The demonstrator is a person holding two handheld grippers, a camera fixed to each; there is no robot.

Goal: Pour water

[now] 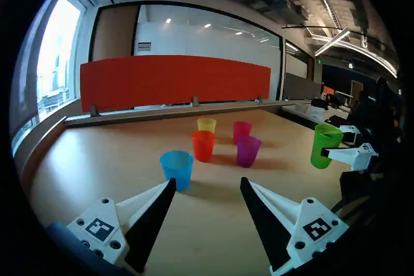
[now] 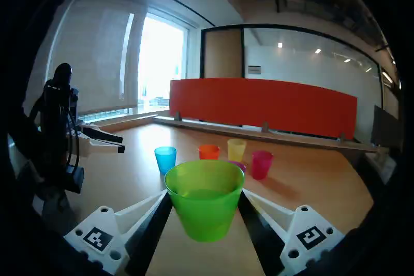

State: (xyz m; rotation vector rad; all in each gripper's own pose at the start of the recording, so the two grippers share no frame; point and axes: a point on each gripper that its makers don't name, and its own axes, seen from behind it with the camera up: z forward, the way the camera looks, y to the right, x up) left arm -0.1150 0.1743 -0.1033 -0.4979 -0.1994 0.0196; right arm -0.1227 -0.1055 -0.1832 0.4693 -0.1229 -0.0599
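Green cup (image 2: pixel 205 203): translucent plastic, tapered, upright, rim up. Clamped betw. both fingers of right gripper (image 2: pixel 205 193). Faint level line inside; contents unclear.
Other cups, all upright, rims up, on wooden table (image 1: pixel 103 157), positions per left gripper view:
Blue cup (image 1: pixel 176 169): nearest, left, apart from rest.
Orange cup (image 1: pixel 203 145): mid, just in front of yellow.
Yellow cup (image 1: pixel 206 125): rear left.
Pink cup (image 1: pixel 241 131): rear right, near yellow.
Purple cup (image 1: pixel 248 150): just in front of pink, right of orange.

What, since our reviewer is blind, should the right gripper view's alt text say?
The right tongs grip a green cup at a wooden table. Beyond stand a blue cup, orange cup, yellow cup and pink cup before a red divider.
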